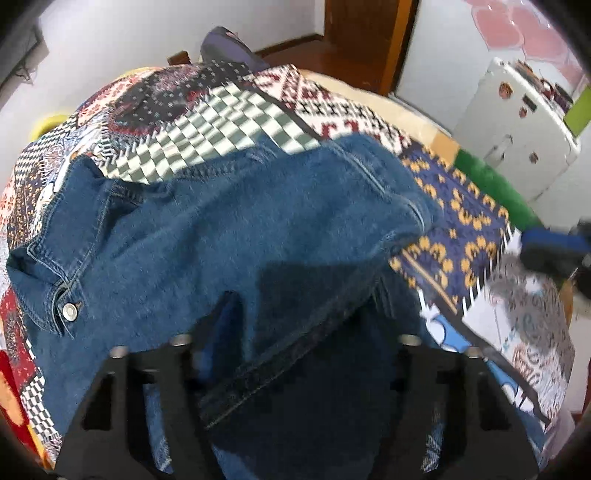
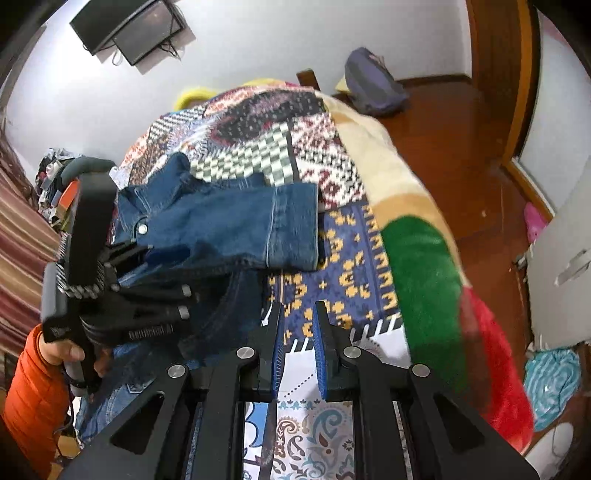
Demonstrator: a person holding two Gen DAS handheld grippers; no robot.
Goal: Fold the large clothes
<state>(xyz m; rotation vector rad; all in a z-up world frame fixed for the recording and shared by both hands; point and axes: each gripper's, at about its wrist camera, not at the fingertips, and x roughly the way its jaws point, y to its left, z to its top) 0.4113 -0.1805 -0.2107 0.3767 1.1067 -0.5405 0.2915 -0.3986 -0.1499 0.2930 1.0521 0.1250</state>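
The jacket (image 1: 229, 229) is mid-blue denim with a silver snap. Under it the quilt (image 2: 295, 155) is patchwork — green-and-white checks, red-and-white geometric bands, navy with gold motifs, pale paisley. The blanket (image 2: 421, 266) shows cream, green and red. The right gripper (image 2: 299, 325) is black — its pads (image 2: 320, 354) blue.

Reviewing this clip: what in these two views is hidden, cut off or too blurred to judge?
- Left gripper fingertips: in the left wrist view the denim jacket drapes over them; in the right wrist view the gripper's own body blocks them, so the grasp is unclear.
- Jacket's lower part: cut off by the bottom edge in the left wrist view.
- Right gripper: blurred at the left wrist view's right edge.
- Wall screen: dark, content unreadable.
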